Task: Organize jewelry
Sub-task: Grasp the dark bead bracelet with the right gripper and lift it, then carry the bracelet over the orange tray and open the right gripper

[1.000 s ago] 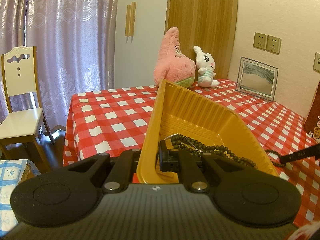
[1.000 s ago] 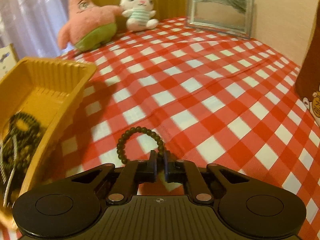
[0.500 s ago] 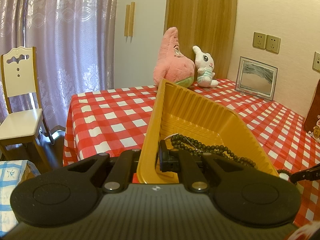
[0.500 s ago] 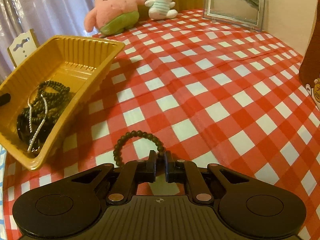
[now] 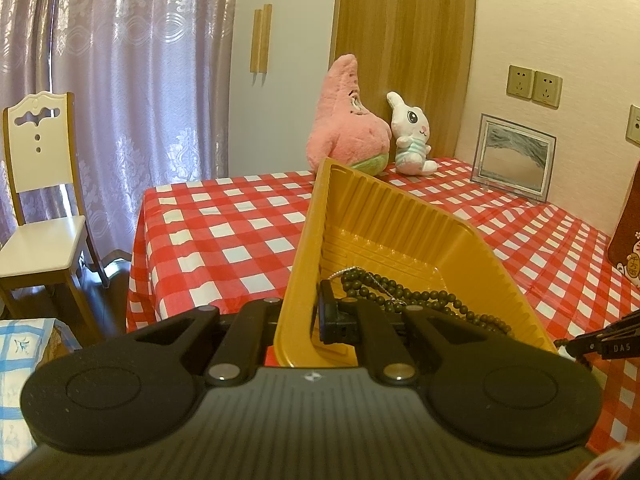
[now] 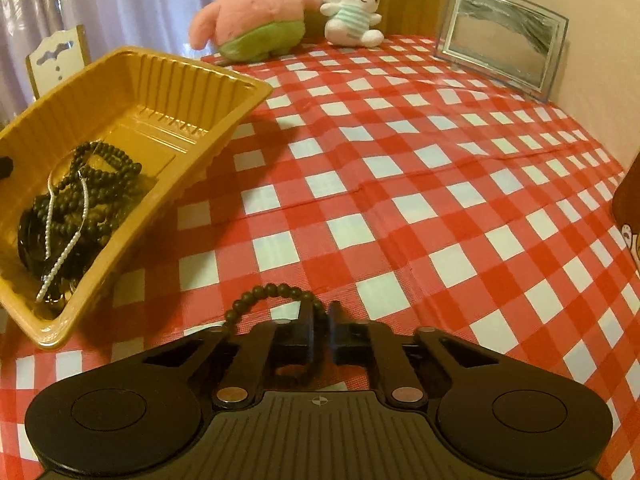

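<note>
My left gripper (image 5: pixel 308 316) is shut on the near rim of a yellow plastic tray (image 5: pixel 384 216) and holds it tilted above the checked table. Dark bead strands (image 5: pixel 404 294) and a thin pearl chain lie in the tray. In the right wrist view the tray (image 6: pixel 168 80) is at the left, with the bead strands (image 6: pixel 92 196) and pearl chain (image 6: pixel 64 248) piled at its near end. My right gripper (image 6: pixel 319 316) is shut on a dark bead bracelet (image 6: pixel 268 294) and holds it just above the tablecloth, to the right of the tray.
A pink starfish plush (image 6: pixel 256 16), a white bunny plush (image 6: pixel 352 4) and a glass picture frame (image 6: pixel 500 40) stand at the back of the table. A brown box (image 5: pixel 628 232) is at the right edge. A white chair (image 5: pixel 40 200) stands left of the table.
My right gripper has risen and pulled back with the bracelet, so more of the tray shows at its left. The left gripper and tray have stayed nearly still.
</note>
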Available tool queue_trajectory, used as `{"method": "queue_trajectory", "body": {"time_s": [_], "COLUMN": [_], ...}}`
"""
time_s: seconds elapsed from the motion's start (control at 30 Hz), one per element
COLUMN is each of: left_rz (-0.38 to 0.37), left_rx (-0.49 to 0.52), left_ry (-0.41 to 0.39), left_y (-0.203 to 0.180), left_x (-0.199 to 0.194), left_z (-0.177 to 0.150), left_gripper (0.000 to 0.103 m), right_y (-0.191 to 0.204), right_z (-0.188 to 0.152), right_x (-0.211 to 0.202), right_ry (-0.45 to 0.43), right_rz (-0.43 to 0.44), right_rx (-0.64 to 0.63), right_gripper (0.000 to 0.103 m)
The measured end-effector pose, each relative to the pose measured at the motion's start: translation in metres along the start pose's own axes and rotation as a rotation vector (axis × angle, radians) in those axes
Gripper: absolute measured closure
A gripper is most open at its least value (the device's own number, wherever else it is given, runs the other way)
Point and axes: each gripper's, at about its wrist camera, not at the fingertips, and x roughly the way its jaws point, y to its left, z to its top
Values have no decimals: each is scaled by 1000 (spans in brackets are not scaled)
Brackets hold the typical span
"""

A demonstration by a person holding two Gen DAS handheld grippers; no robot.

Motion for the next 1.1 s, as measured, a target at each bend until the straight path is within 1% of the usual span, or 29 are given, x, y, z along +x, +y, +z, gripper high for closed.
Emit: {"method": "queue_trajectory", "body": {"time_s": [0.33,0.5,0.77,0.93,1.1], "left_rz": [0,0,1,0,0], "left_rx": [0,0,0,-2,-3], "left_ry": [0,0,0,0,0], "left_y": [-1,-1,-1,-1,-1], "left_x": [0,0,0,0,0], "left_z": [1,1,1,1,2], "left_gripper": [97,97,97,97,97], "right_y": [-1,-3,-6,-3,1], "right_z": [1,4,21,35,50], "right_x": [-3,-10,-40,-62,-78], "right_ry": [9,-10,-83,-133,-174], "right_rz": [2,14,57,78,117], "right_rx": [3,21,79,85,100], "right_gripper": [96,96,96,96,96]}}
